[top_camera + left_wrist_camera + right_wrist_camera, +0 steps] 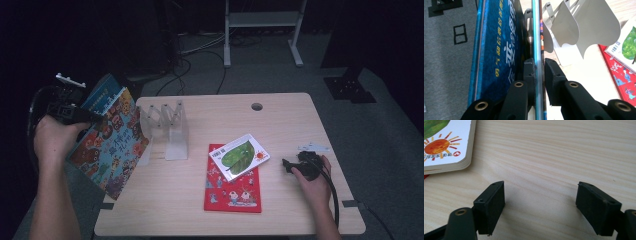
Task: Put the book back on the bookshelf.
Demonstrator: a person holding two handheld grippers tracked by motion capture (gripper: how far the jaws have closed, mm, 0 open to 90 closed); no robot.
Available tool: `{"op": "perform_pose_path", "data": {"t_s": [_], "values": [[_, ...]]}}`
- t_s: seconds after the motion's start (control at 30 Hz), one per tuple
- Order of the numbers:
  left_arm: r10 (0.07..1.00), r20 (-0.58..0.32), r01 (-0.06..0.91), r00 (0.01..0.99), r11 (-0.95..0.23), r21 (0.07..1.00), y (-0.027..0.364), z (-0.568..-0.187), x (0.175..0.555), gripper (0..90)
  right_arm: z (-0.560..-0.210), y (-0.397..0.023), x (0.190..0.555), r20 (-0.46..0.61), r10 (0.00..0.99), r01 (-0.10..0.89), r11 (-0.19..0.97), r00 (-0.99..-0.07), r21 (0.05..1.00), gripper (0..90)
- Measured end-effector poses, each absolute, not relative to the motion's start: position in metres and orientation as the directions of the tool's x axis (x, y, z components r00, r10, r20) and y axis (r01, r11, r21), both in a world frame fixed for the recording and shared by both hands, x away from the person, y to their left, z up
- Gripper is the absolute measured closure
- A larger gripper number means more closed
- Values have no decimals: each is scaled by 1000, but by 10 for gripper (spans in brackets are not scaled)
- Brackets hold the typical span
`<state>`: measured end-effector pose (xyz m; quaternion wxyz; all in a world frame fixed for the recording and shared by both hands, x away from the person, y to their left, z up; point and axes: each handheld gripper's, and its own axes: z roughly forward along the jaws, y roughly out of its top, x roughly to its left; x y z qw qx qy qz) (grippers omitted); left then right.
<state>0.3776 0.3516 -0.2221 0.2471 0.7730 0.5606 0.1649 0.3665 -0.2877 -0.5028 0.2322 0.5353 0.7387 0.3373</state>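
My left fingers (539, 71) are clenched on the thin edge of a large picture book with a colourful cartoon cover (109, 145), one pad on each side of its cover. The book hangs tilted at the left rim of the pale wooden surface (165, 205), just beside the clear plastic accordion book rack (167, 127), not yet in it. I judge the step to be slotting the book upright between two dividers. To do it well, I should keep the grip firm, square the book to a gap, and lower it straight so its bottom edge clears the divider tips. My right fingers (540, 205) are spread with nothing between them, resting low on the surface near the small white board book with a green leaf (240, 156), which lies atop a red book (234, 192).
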Motion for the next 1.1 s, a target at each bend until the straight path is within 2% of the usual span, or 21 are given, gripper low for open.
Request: {"op": "perform_pose_path", "data": {"t_s": [0.07,0.13,0.27,0.6,0.93,1.1], "values": [[951,-9,771,310,-246,587,352,-217,374,805,-503,-288,366,19,948,634,199,-319,747,223],[943,-35,759,330,-243,605,353,-211,371,832,-503,-288,366,18,948,634,200,-319,747,223],[932,-41,755,359,-265,599,350,-208,369,898,-503,-288,366,18,948,634,199,-319,747,223],[899,-48,743,435,-329,582,330,-218,369,900,-503,-288,366,17,948,634,200,-319,747,223],[841,-92,722,533,-396,567,296,-248,372,896,-503,-288,366,18,948,634,199,-319,747,223],[823,-84,714,562,-431,552,277,-267,374,895,-503,-288,366,19,948,634,199,-319,747,223]]}}
